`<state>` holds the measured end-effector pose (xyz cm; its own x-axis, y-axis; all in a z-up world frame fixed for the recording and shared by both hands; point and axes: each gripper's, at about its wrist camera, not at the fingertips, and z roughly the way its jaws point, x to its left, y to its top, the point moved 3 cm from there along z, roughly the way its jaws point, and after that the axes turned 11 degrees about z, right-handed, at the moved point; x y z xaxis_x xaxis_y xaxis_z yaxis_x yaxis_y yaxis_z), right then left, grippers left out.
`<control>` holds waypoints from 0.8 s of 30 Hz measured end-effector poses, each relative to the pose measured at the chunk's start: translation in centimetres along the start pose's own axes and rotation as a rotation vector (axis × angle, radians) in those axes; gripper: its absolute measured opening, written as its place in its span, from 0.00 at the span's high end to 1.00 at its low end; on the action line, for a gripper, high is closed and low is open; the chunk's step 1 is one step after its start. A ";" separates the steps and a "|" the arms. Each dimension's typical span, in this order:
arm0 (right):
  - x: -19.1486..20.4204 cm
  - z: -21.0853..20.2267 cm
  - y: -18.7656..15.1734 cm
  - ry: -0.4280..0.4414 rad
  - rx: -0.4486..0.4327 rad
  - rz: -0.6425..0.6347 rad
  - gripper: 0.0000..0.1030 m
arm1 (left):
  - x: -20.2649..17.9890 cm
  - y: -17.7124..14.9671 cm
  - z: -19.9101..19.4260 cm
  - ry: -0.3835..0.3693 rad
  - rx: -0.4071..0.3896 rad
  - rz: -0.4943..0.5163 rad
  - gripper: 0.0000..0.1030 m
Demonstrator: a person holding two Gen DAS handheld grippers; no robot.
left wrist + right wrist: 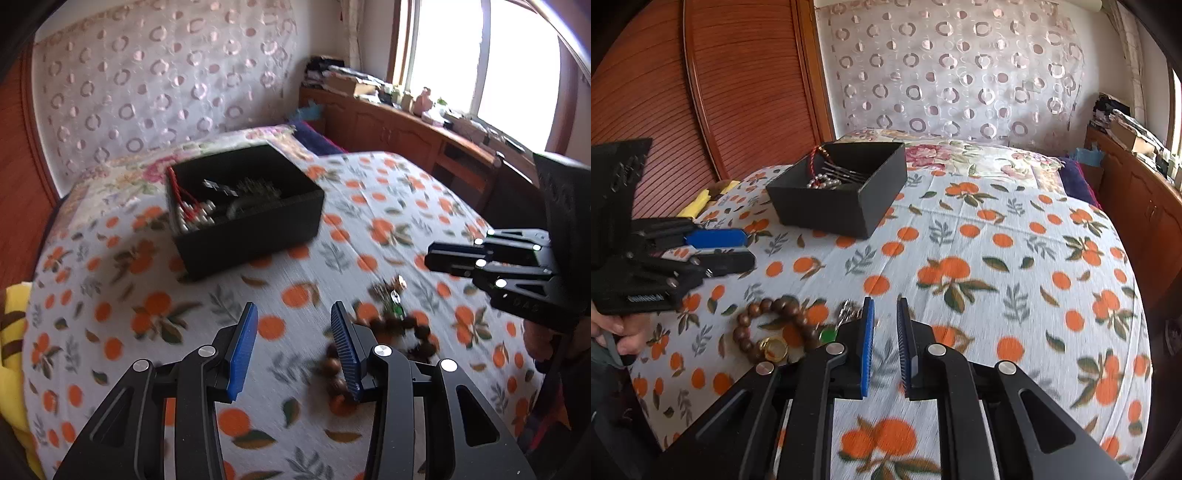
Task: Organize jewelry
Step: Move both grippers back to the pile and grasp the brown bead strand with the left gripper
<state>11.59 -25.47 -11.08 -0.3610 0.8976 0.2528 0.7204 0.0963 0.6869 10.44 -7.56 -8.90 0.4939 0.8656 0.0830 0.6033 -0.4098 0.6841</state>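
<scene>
A black open box (251, 225) stands on the orange-print bedspread and holds a pearl bracelet (195, 218), a red cord and hairpins; it also shows in the right wrist view (834, 206). A brown wooden bead bracelet (768, 325) lies on the cloth with a gold ring (774, 349), a green piece (827, 335) and a small silver item (847, 308) beside it. In the left wrist view the beads (388, 347) lie just right of my left gripper (295, 314), which is open and empty. My right gripper (885, 306) is open a little and empty, just right of the jewelry.
The bed's cloth (997, 258) stretches to the right. A wooden cabinet (406, 129) with clutter runs along the window side. A ribbed wooden panel (701, 92) stands behind the bed. A yellow cloth (11, 332) lies at the bed's left edge.
</scene>
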 end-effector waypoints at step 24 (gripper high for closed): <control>2.1 0.2 -2.4 0.004 0.057 -0.012 0.85 | -1.6 -1.6 -1.1 -0.028 -0.040 -0.032 0.88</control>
<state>9.22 -23.75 -12.31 -0.3721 0.8944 0.2480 0.7488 0.1314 0.6497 7.99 -8.00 -9.38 0.4925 0.8694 0.0410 0.5939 -0.3701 0.7144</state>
